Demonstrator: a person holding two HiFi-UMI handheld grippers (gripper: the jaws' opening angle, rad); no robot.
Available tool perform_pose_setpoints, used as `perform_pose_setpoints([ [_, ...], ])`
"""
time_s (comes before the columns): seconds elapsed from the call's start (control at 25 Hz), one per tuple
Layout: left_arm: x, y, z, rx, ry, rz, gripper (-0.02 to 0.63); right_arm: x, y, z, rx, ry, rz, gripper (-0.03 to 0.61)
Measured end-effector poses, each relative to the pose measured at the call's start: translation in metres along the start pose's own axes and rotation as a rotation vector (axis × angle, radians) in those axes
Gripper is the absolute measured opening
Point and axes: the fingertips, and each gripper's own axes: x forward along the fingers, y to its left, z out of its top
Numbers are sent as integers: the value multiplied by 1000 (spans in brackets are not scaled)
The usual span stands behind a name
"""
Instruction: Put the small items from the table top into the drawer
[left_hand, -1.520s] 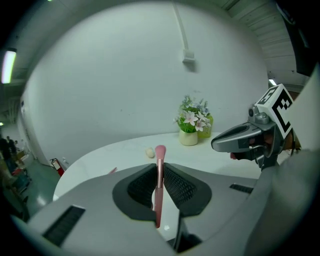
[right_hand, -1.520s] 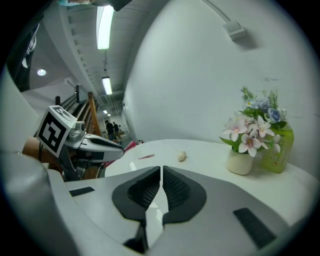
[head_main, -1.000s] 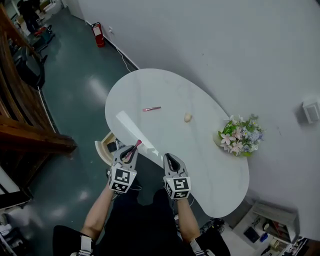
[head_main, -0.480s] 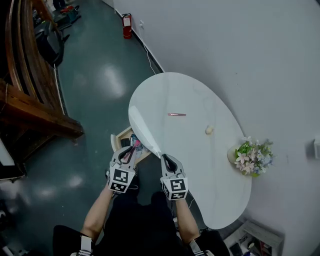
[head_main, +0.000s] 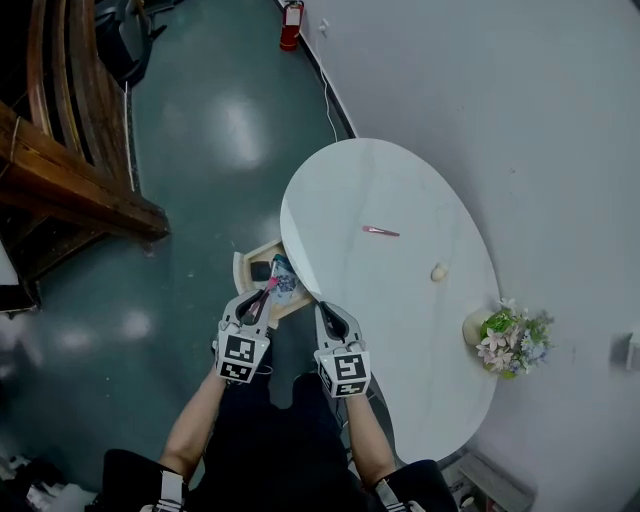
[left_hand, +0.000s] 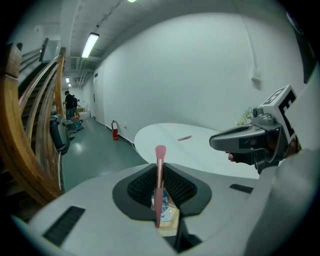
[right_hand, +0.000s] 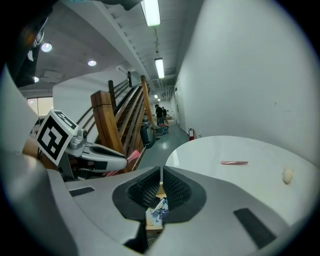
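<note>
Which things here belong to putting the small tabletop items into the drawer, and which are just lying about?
Job in hand: pink brush clamped in the left hand-held gripper; pink stick; cream lump; open drawer.

Lying about: flower pot; fire extinguisher; wooden staircase.

Pink brush (left_hand: 159, 180), white table (head_main: 400, 300), second pink stick (head_main: 381, 231), cream lump (head_main: 439, 271), teal floor (head_main: 200, 180), red extinguisher (head_main: 292, 12).
</note>
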Motion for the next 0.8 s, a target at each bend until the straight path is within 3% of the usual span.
perform_pose_setpoints([
  [0.8, 77, 40, -94, -185, 111, -3, 55, 82, 23, -63, 6, 139, 78, 40],
])
